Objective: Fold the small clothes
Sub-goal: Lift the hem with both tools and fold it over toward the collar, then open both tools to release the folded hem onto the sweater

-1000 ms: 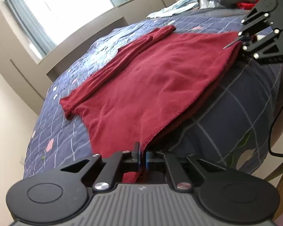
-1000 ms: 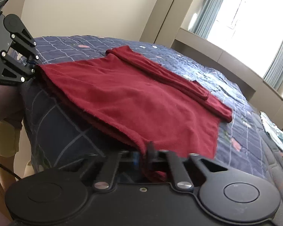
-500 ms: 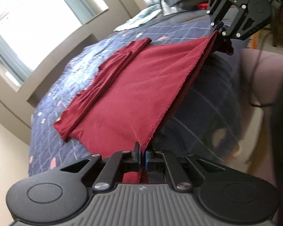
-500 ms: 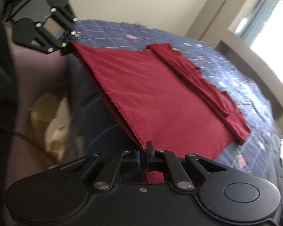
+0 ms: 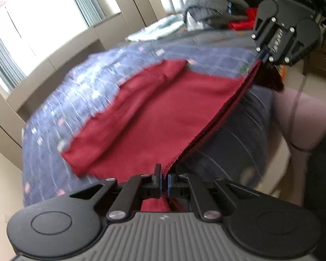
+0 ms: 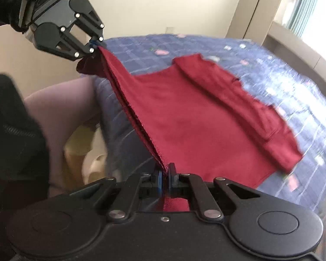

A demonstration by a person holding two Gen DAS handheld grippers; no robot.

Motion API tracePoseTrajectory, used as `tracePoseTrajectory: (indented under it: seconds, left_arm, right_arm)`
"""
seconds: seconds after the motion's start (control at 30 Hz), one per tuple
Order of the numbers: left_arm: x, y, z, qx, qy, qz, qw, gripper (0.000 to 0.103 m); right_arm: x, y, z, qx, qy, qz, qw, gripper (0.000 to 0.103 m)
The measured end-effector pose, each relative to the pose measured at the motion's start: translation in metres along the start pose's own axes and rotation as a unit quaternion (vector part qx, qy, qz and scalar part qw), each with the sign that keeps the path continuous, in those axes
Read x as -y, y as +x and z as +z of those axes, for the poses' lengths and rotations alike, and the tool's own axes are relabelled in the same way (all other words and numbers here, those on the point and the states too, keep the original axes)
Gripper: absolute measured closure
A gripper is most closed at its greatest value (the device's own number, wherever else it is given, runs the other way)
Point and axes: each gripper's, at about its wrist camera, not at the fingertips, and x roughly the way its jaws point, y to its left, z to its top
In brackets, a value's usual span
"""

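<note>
The left tongs [image 5: 165, 179] were clamped on one near corner of the red garment [image 5: 163, 108], cloth pinched between nearly closed fingers at the lower centre of the left wrist view. The right tongs [image 6: 164, 179] gripped the other near corner the same way, and showed again at the upper right of the left view [image 5: 263, 56].

A second before, the hem lay low along the edge of the bed [image 6: 260, 69] with both tongs level with the mattress. By this moment the two had risen, and the edge between them ran taut as a straight doubled line, well clear of the quilt. The far part of the garment, with its folded sleeve [image 6: 250, 106] along the right of the right wrist view, stayed flat on the bed.

The lift suggests the near half was being raised to carry it over onto the far half. That fold was not yet laid, so the task was likely midway.
</note>
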Motion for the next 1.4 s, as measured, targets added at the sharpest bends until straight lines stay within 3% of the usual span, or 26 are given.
tracePoseTrajectory:
  seconds: [0.17,0.33,0.5,0.83,1.1,1.2,1.33,1.37,1.4]
  left_arm:
    - [-0.043,0.019,0.038,0.036,0.049,0.025,0.9978,0.099]
    - [-0.081,0.063,0.070,0.032,0.092,0.042,0.9943,0.099]
    - [-0.129,0.110,0.092,0.017,0.085,0.023,0.9959,0.099]
    - [-0.227,0.219,0.101,-0.029,0.039,-0.020,0.9987,0.099]
    - [-0.271,0.307,0.088,-0.064,-0.008,-0.053,0.9965,0.096]
    - [-0.282,0.328,0.080,-0.075,-0.035,-0.068,0.9942,0.077]
    - [-0.296,0.340,0.068,-0.075,-0.070,-0.070,0.9922,0.037]
    - [-0.301,0.340,0.066,-0.073,-0.082,-0.072,0.9914,0.023]
    - [-0.306,0.340,0.064,-0.071,-0.097,-0.073,0.9901,0.015]
  right_arm:
    - [0.046,0.005,0.028,0.018,-0.012,-0.059,0.998,0.099]
    - [0.103,0.030,0.056,0.017,-0.039,-0.108,0.993,0.099]
    - [0.155,0.064,0.077,0.018,-0.053,-0.131,0.990,0.099]
    - [0.256,0.161,0.111,-0.006,-0.043,-0.127,0.991,0.098]
    - [0.304,0.247,0.115,-0.037,-0.007,-0.108,0.993,0.097]
    - [0.316,0.270,0.111,-0.045,0.007,-0.101,0.994,0.094]
    - [0.328,0.285,0.101,-0.049,0.032,-0.093,0.994,0.083]
    - [0.331,0.287,0.099,-0.049,0.038,-0.094,0.994,0.077]
    - [0.333,0.289,0.097,-0.048,0.045,-0.096,0.993,0.070]
